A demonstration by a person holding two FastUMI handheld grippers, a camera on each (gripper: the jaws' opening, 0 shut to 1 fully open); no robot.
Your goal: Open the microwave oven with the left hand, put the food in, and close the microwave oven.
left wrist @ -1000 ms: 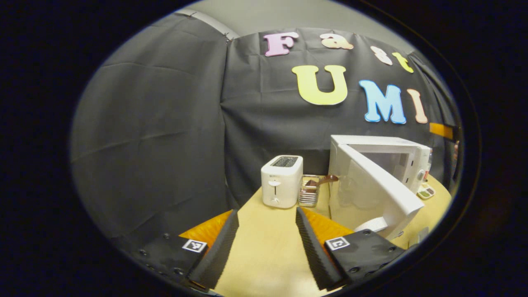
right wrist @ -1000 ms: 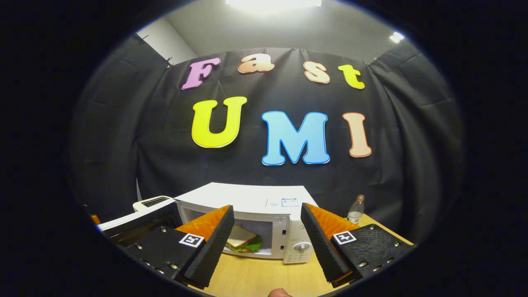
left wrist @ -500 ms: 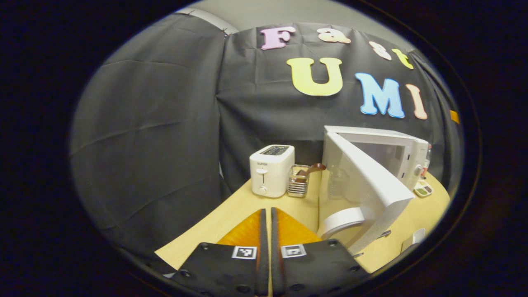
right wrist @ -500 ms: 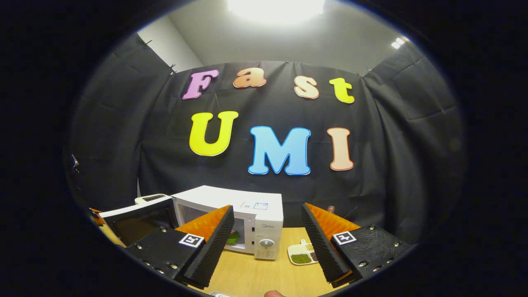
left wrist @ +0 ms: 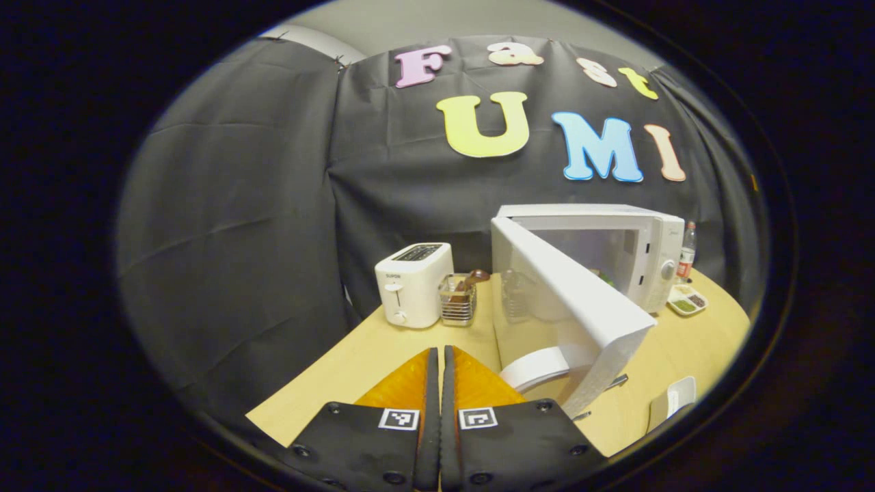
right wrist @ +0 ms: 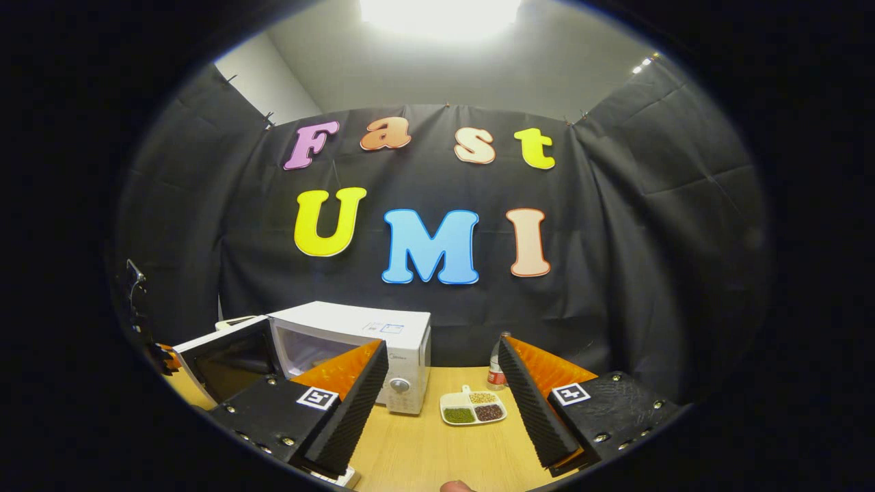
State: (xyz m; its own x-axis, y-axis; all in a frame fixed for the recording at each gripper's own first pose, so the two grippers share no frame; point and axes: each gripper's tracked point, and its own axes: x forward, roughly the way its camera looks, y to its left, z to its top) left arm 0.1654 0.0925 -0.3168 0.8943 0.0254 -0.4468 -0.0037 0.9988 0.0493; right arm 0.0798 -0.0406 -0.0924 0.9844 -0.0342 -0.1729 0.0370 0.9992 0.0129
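The white microwave stands at the back right of the wooden table, its door swung wide open toward me. A bit of green food shows inside the cavity. My left gripper is shut with nothing between its fingers, low over the table, short of the door's outer edge. In the right gripper view the microwave sits left of centre with its door open. My right gripper is open and empty, well back from the oven.
A white toaster and a wire basket stand left of the microwave. A white plate lies under the open door. Right of the oven are a divided dish of beans and a small bottle.
My left gripper closed from open to shut and turned toward the microwave. My right gripper drew back from the oven and swung right, staying open; the food stayed inside.
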